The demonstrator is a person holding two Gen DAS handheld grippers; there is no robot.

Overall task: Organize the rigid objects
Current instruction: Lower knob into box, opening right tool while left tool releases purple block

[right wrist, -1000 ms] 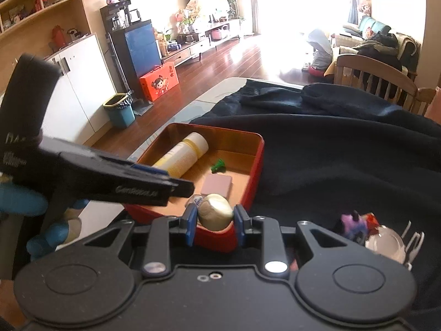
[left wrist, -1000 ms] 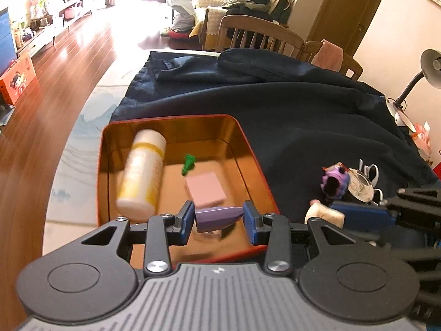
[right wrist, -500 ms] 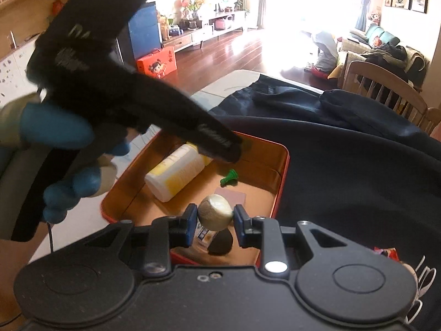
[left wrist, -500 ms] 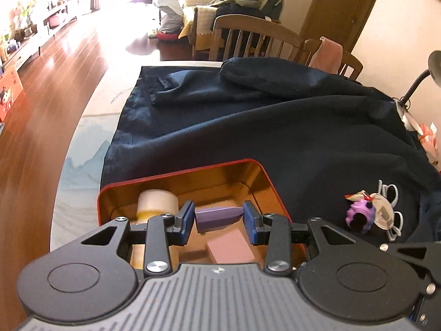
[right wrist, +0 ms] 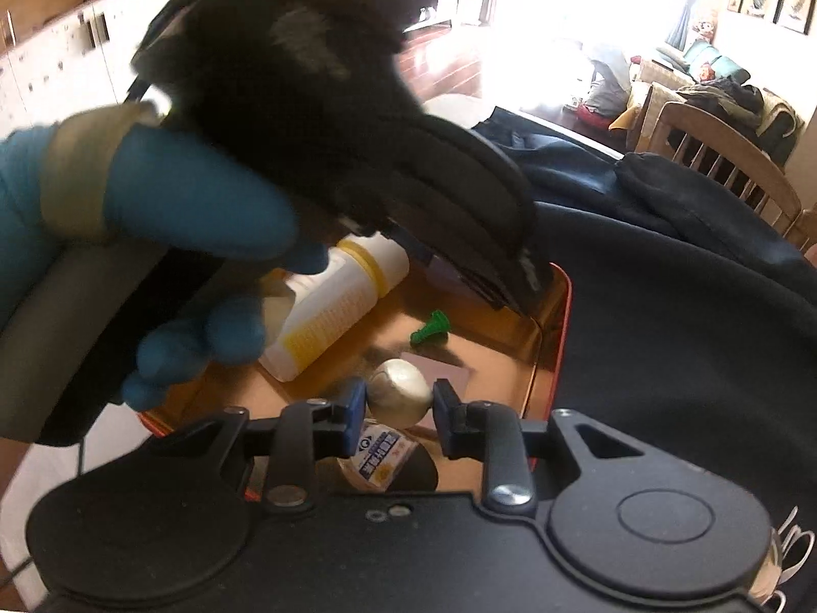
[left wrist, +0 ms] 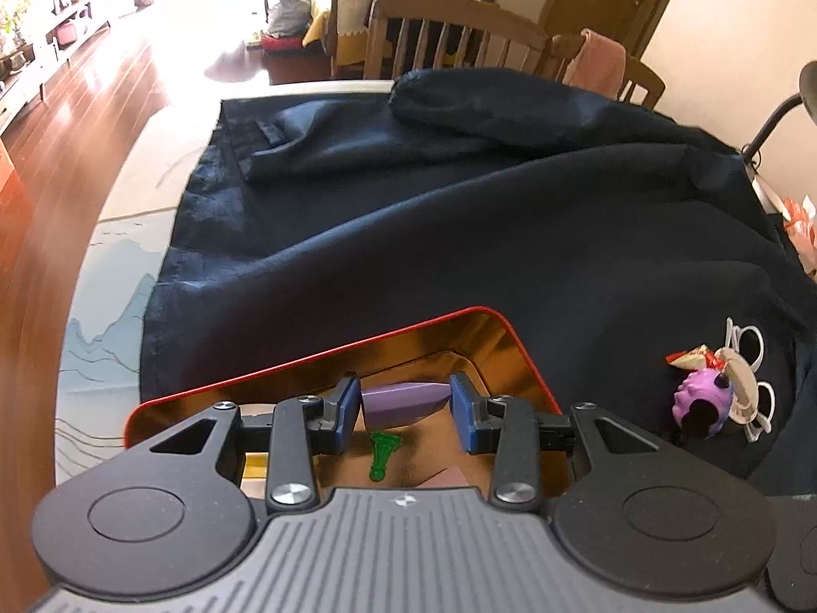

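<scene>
My left gripper (left wrist: 406,404) is shut on a flat purple piece (left wrist: 403,399) and holds it over the far end of the red tin (left wrist: 449,317). My right gripper (right wrist: 399,403) is shut on a cream round-capped little bottle (right wrist: 398,398) over the near end of the same tin (right wrist: 556,332). In the tin lie a white and yellow bottle (right wrist: 337,306), a green pawn (right wrist: 431,329), also in the left wrist view (left wrist: 382,454), and a pink square (right wrist: 439,370). The left gripper's black body (right wrist: 357,117) fills the upper left of the right wrist view.
A dark navy cloth (left wrist: 485,214) covers the table. A purple toy (left wrist: 702,401) and white scissors-like item (left wrist: 745,368) lie on it right of the tin. Wooden chairs (left wrist: 449,25) stand at the far side. The table's left edge (left wrist: 117,235) drops to wood floor.
Both grippers have moved forward over the tin with their loads. The left gripper now reaches the tin's far end; the right has come over its near end.
</scene>
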